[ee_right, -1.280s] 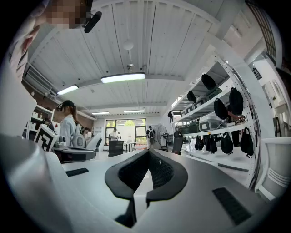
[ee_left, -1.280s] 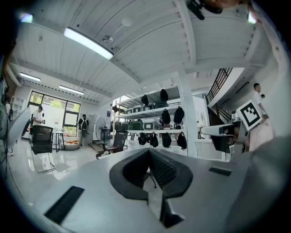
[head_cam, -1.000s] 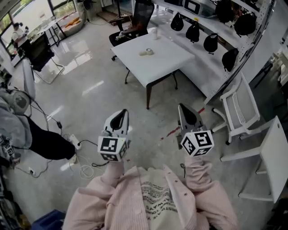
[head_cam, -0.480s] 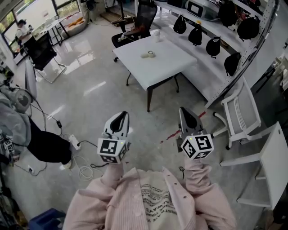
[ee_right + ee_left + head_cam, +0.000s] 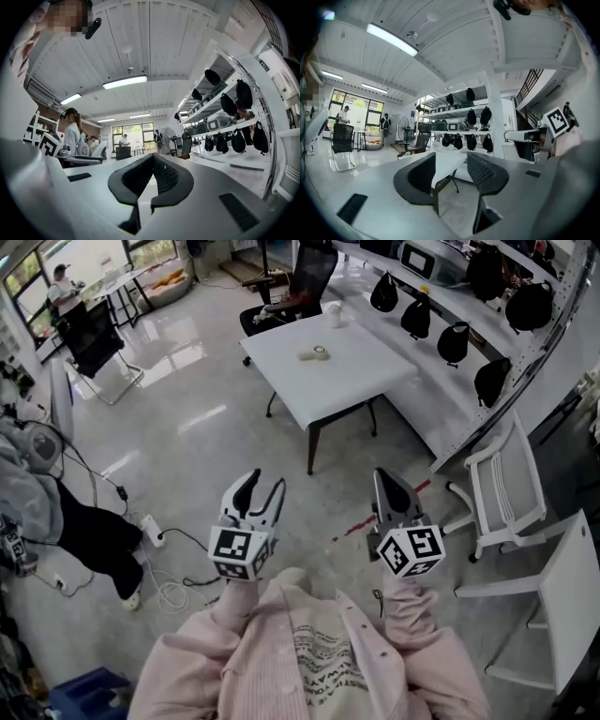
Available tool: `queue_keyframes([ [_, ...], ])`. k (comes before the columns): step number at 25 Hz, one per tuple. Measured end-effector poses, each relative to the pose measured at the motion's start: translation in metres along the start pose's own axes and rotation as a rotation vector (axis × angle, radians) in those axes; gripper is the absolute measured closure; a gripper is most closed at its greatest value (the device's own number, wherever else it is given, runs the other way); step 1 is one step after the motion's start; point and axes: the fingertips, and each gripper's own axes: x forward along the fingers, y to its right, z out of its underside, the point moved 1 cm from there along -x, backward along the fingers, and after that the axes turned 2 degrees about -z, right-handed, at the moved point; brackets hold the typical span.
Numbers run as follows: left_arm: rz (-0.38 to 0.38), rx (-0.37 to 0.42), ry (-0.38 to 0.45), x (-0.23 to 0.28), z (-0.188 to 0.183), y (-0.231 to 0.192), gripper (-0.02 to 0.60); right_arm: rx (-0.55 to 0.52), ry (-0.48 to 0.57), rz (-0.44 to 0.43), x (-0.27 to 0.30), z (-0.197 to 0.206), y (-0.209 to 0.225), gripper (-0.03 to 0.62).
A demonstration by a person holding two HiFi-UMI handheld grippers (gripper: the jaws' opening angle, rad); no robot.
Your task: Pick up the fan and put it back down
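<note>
While neither gripper holds anything, step: walk up to the fan (image 5: 403,125).
Left gripper (image 5: 264,482): jaws have just been opening and now stand apart, with nothing between them.
Right gripper (image 5: 382,476): jaws together, empty.
White table (image 5: 328,371): twelve o'clock, mid-room; pass it on its left.
Fan's place: far off near the windows, about eleven o'clock, a pedestal type standing upright.
Advice: open the right jaws too, grip the pole, lift straight up.

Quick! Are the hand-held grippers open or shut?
Left hand-held gripper: open, just been opening, nothing between its jaws.
Right hand-held gripper: shut, empty.
</note>
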Motion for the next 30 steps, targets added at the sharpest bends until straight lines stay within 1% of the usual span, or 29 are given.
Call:
queue_keyframes([
  [1,-0.001,-0.003,0.001,0.002,0.0,-0.001,0.372,0.001,-0.001,-0.005,0.002,0.001,0.001,0.595],
  [2,-0.004,-0.003,0.001,0.005,-0.001,-0.003,0.342,0.003,-0.001,-0.008,0.005,0.001,0.003,0.595],
  [5,-0.019,0.002,-0.006,0.017,-0.002,-0.011,0.322,0.011,-0.01,-0.016,0.015,0.002,0.011,0.595],
  [10,-0.015,0.007,-0.014,0.049,-0.001,-0.027,0.316,0.016,-0.015,-0.012,0.043,0.006,0.032,0.595],
  [13,-0.006,0.002,-0.012,0.08,0.002,-0.038,0.316,0.017,-0.017,0.004,0.066,0.011,0.051,0.595],
  [17,-0.009,-0.028,-0.031,0.126,0.007,-0.057,0.316,0.02,-0.04,0.022,0.102,0.016,0.075,0.595],
  [20,-0.004,-0.03,-0.04,0.163,0.006,-0.077,0.316,0.017,-0.057,0.026,0.134,0.018,0.093,0.595],
  [22,-0.003,-0.036,-0.047,0.186,0.005,-0.089,0.316,0.035,-0.068,0.039,0.155,0.023,0.105,0.595],
  [30,0.007,-0.085,-0.095,0.253,0.018,-0.128,0.317,0.064,-0.131,0.046,0.222,0.045,0.139,0.595],
])
